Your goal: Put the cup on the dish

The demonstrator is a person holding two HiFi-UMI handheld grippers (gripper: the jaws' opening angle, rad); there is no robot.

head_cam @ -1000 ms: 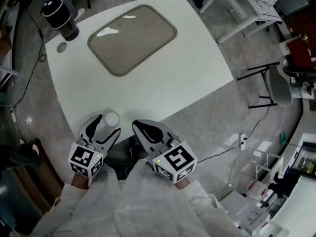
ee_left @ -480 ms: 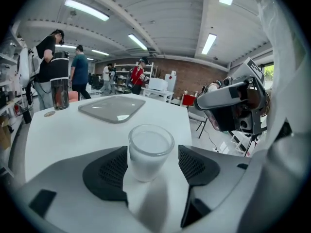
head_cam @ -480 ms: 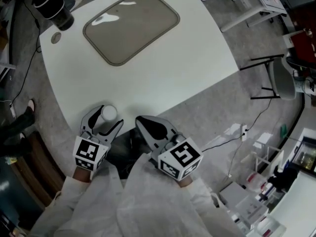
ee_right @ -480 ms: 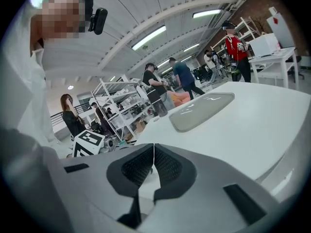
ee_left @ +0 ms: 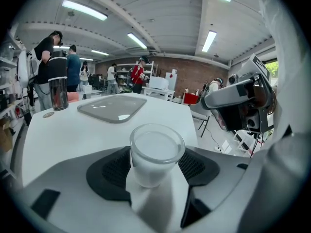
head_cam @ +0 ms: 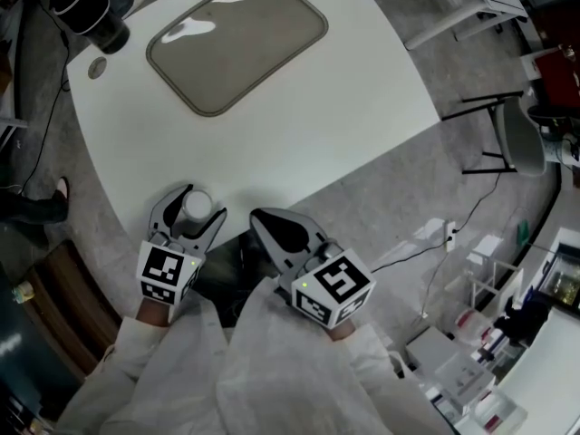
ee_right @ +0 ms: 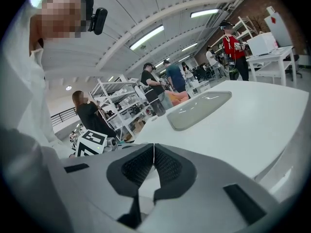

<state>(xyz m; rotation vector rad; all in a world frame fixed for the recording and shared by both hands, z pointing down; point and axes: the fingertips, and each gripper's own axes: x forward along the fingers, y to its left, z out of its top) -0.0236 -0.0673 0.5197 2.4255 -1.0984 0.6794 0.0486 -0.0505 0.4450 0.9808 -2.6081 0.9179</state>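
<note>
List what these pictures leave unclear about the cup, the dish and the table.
Base of the cup: left gripper view, hidden between the left gripper's pads; whether it rests on the table is unclear.
Cup's contents: milky white in both views; full or empty unclear.
Small round thing beside the dark container: head view, too small to identify.

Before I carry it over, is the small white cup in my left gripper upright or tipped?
Upright: the small translucent white cup shows its round rim facing up, clamped in the left gripper.
</note>
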